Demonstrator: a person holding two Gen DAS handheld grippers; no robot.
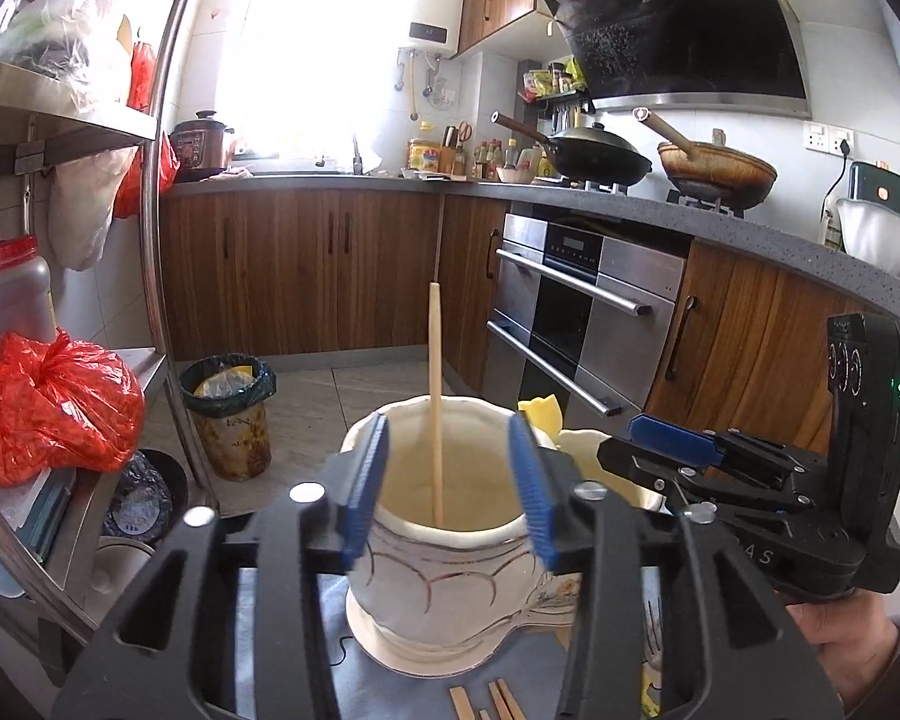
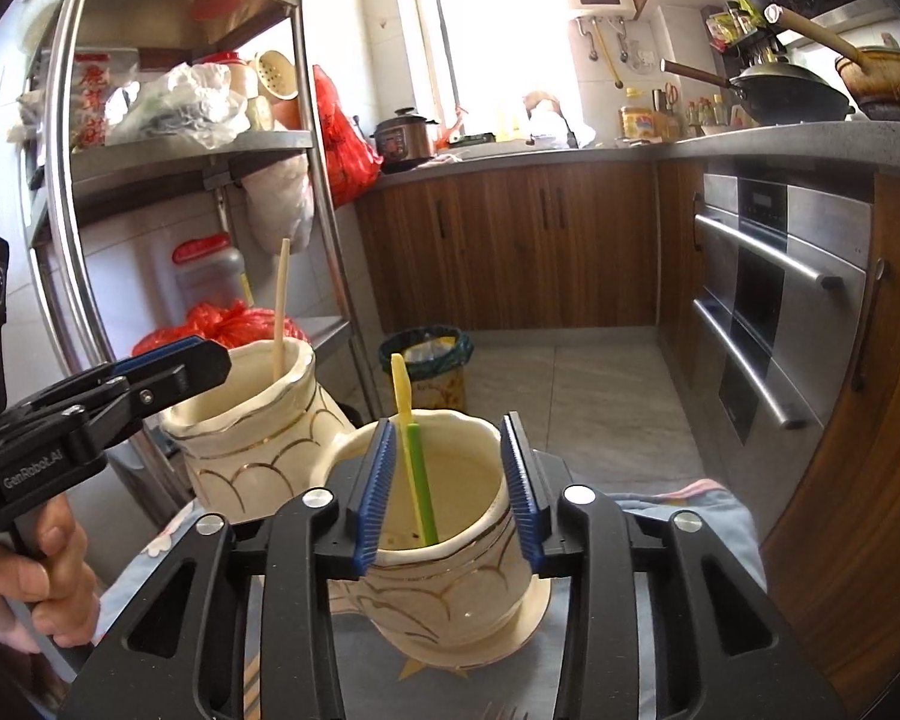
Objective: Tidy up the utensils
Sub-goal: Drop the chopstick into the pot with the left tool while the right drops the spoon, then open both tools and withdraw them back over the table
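Note:
Two cream jars with gold lines stand on a cloth. In the left wrist view my left gripper (image 1: 448, 489) is open, its blue pads on either side of the left jar's (image 1: 426, 588) mouth. A wooden chopstick (image 1: 435, 396) stands in that jar, touching neither pad. My right gripper (image 2: 448, 492) is also open, over the right jar (image 2: 450, 594). That jar holds a yellow utensil (image 2: 401, 396) and a green one (image 2: 420, 480), both close to the left pad. Each view shows the other gripper from the side: the right gripper (image 1: 648, 438) and the left gripper (image 2: 192, 360). Loose chopsticks (image 1: 498, 699) lie on the cloth.
A steel rack (image 1: 150, 180) with bags and a red sack (image 1: 48, 402) stands close on the left. A lined trash bin (image 1: 228, 414) sits on the floor beyond the jars. An oven (image 1: 570, 324) and wooden cabinets run along the right. The patterned cloth (image 2: 708, 510) covers the table.

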